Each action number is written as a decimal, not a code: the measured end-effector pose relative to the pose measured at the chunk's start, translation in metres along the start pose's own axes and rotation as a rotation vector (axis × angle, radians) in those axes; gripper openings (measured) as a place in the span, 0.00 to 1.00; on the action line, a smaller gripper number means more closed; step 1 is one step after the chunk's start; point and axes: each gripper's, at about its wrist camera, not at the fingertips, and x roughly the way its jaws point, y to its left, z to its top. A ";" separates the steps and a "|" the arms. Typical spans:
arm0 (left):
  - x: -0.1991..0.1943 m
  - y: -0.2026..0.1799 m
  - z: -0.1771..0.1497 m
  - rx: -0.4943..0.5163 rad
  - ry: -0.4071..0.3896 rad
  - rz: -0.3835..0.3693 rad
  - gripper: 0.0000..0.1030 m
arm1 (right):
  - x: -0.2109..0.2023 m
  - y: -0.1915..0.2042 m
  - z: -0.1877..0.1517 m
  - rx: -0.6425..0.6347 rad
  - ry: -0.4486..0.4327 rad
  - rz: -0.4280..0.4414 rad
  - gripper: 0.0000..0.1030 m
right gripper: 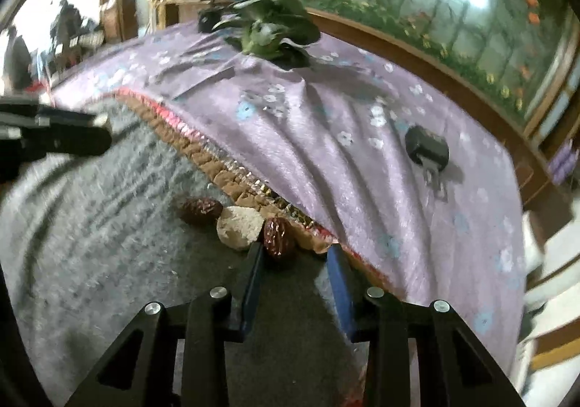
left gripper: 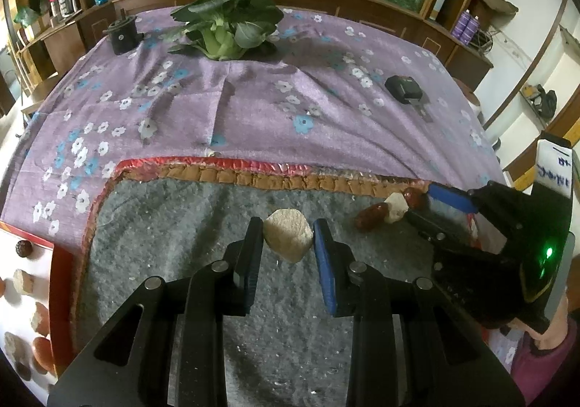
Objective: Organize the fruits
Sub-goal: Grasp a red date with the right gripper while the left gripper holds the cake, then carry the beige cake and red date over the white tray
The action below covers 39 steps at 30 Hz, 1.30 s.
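Observation:
My left gripper (left gripper: 288, 236) is shut on a pale beige fruit chunk (left gripper: 288, 240), held a little above the grey felt mat (left gripper: 174, 233). To its right on the mat lie two wrinkled red dates and a second pale chunk (left gripper: 396, 207). In the right wrist view my right gripper (right gripper: 295, 251) stands open. One red date (right gripper: 278, 238) lies just ahead of its tips by the left finger (right gripper: 253, 262), with a gap to the other finger. The pale chunk (right gripper: 239, 227) touches that date. The other date (right gripper: 201, 211) lies further left. The right gripper (left gripper: 420, 204) also shows in the left wrist view.
A white tray with a red edge (left gripper: 54, 262) at the left holds several dates and pale pieces. The mat lies on a purple floral cloth (left gripper: 253, 109) with bok choy (left gripper: 224, 23), a black cup-like object (left gripper: 121, 33) and a small black device (left gripper: 404, 88).

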 end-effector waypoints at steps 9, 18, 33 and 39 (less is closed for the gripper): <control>0.003 0.005 -0.002 -0.017 0.014 -0.003 0.26 | -0.002 0.012 0.008 -0.077 0.002 -0.049 0.20; -0.006 0.007 -0.012 -0.015 0.010 -0.018 0.26 | -0.019 -0.005 -0.008 0.090 -0.020 0.050 0.17; -0.061 0.027 -0.065 0.014 -0.061 0.037 0.26 | -0.095 0.060 -0.028 0.300 -0.181 0.156 0.17; -0.085 0.051 -0.087 0.009 -0.110 0.105 0.26 | -0.108 0.109 -0.015 0.274 -0.201 0.229 0.17</control>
